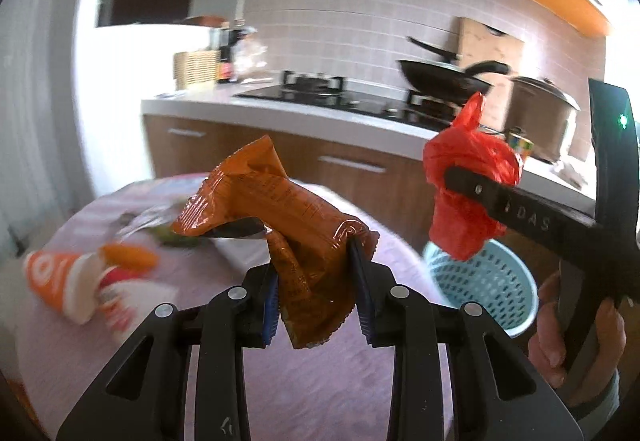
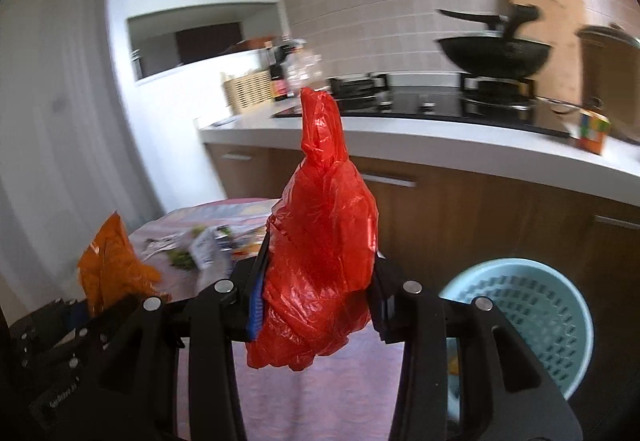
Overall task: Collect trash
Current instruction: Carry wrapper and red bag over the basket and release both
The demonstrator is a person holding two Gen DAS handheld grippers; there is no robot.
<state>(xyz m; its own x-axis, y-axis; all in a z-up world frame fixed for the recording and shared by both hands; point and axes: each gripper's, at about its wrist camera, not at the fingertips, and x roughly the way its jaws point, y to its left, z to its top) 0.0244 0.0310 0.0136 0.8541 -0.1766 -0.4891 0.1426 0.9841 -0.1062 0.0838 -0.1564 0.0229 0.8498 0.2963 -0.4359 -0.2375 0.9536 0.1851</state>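
room: kitchen, pink tiled wall, white worktop over brown cabinets, black hob (image 1: 320,97) with a black wok (image 2: 494,55) on the right burner, wooden board leaning on the wall behind it, grey pot with lid (image 1: 542,113) at far right
table: round table (image 1: 280,381) with a pale pink-purple cloth, in front of the cabinets, both tools above it
left tool: left tool (image 1: 316,293) clamped on an orange snack wrapper (image 1: 272,209), blue pads pressing its lower part from both sides, wrapper crumpled and sticking up and to the left, clear of the table
right tool: right tool (image 2: 316,305) clamped on a red plastic bag (image 2: 320,241), bag bunched between the fingers, twisted tip pointing up, bottom hanging below the fingers; in the left view the same bag (image 1: 468,193) sits just above the basket rim
basket: light blue perforated basket (image 2: 532,317) on the floor just beside the table's right edge, below the right tool; something small and yellowish inside, too unclear to name
other trash on table: orange-and-white packet (image 1: 80,281) lying at the left, blurred; silver wrapper with green bits (image 2: 200,245) further back near the table's far side
hand: person's hand (image 1: 576,337) gripping the right tool's handle, seen at the right edge of the left view
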